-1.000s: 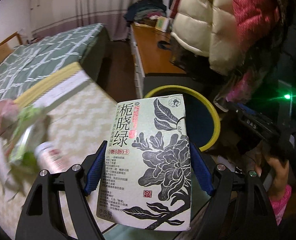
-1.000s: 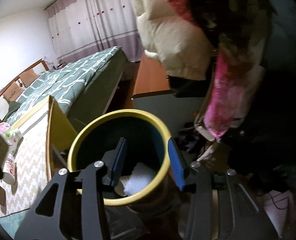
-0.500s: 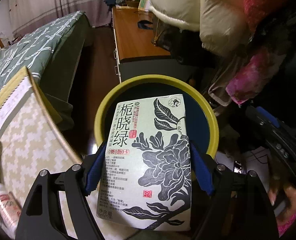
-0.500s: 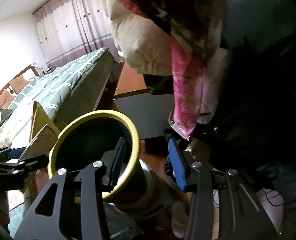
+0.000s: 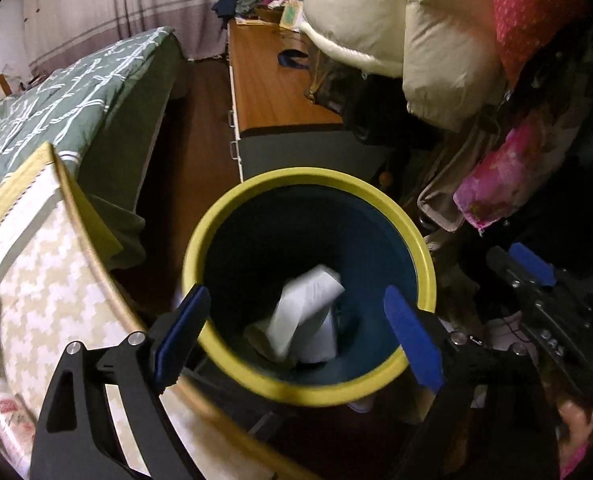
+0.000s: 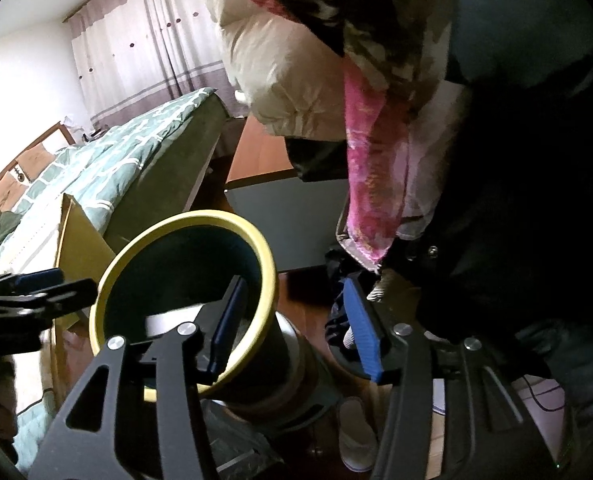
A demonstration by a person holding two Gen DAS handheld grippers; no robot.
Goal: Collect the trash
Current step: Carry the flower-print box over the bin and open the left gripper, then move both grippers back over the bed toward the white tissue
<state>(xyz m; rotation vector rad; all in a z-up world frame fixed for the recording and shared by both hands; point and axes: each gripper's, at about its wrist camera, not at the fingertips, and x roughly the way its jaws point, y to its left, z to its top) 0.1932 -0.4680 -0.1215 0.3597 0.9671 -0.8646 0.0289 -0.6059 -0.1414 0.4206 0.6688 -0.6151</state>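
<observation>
Dropping done — the carton [image 5: 308, 312] that sat clamped in the left gripper [image 5: 296, 336] a second ago is now out of it, a blurred pale shape inside the bin [image 5: 308, 176], centre of the left wrist view, apparently falling or just landed on the pale scraps at the bottom. The left gripper's jaws are opening, nothing between them; it hangs above the near rim, lower middle of frame, blue pads either side of the bin mouth.

The left view has also shifted: a second ago the bin was half hidden behind the carton, now its yellow rim fills the centre.

The right gripper [image 6: 292, 320] is empty too, jaws opening, no object between the pads. In its own view it sits lower centre, with the left pad over the bin's far rim and the right pad over the dark floor beside it. The left gripper shows at mid-left of that view, beside the bin.

Meaning for the task: one piece of trash is collected. My read — more remains. A small bottle [image 5: 4, 412] lies on the patterned surface [image 5: 52, 292] at lower left of the left view, though whether it counts as trash I can't tell. Next step is likely a swing back there, both grippers free.
</observation>
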